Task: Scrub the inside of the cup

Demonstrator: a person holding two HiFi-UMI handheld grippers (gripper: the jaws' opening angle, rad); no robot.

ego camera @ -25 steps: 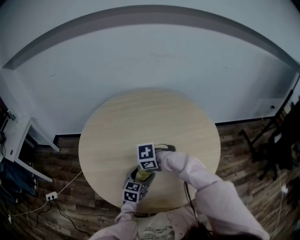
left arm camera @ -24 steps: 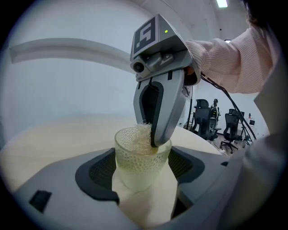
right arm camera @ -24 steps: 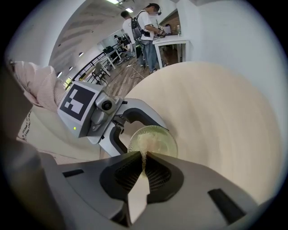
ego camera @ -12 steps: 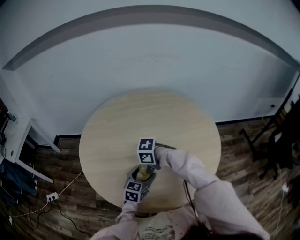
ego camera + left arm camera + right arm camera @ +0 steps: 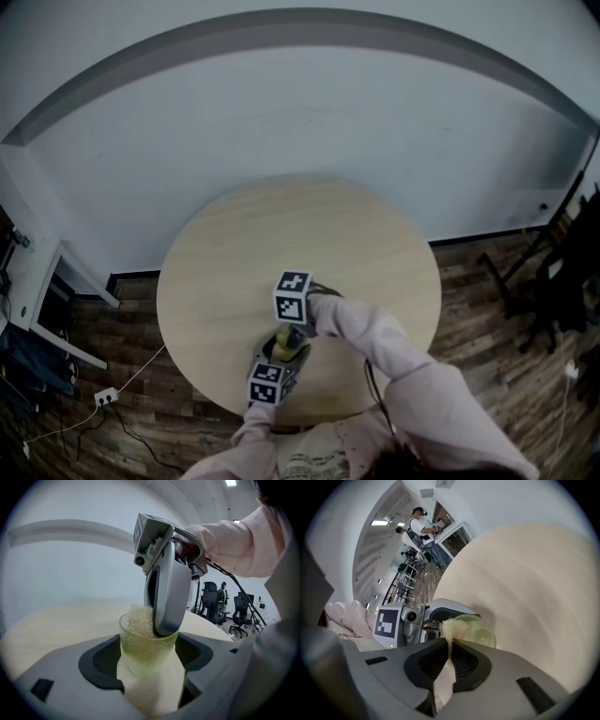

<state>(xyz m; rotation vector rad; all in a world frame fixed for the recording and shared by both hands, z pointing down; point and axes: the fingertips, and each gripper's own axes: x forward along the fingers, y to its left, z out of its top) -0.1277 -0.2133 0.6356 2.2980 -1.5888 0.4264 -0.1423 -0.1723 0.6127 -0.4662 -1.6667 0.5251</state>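
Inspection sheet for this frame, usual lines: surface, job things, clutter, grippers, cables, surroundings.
Surface: round light wooden table.
Job's things: translucent pale green cup, upright; pale mesh scrubber stuffed inside it, poking above the rim.
Clutter: nothing seen.
Grippers: left gripper shut on the cup; right gripper shut on the scrubber, tips in the cup's mouth.
Cables: white power strip and lead on the floor at left; dark cable beside the right sleeve.
Surroundings: wood-plank floor, white wall, office chairs.
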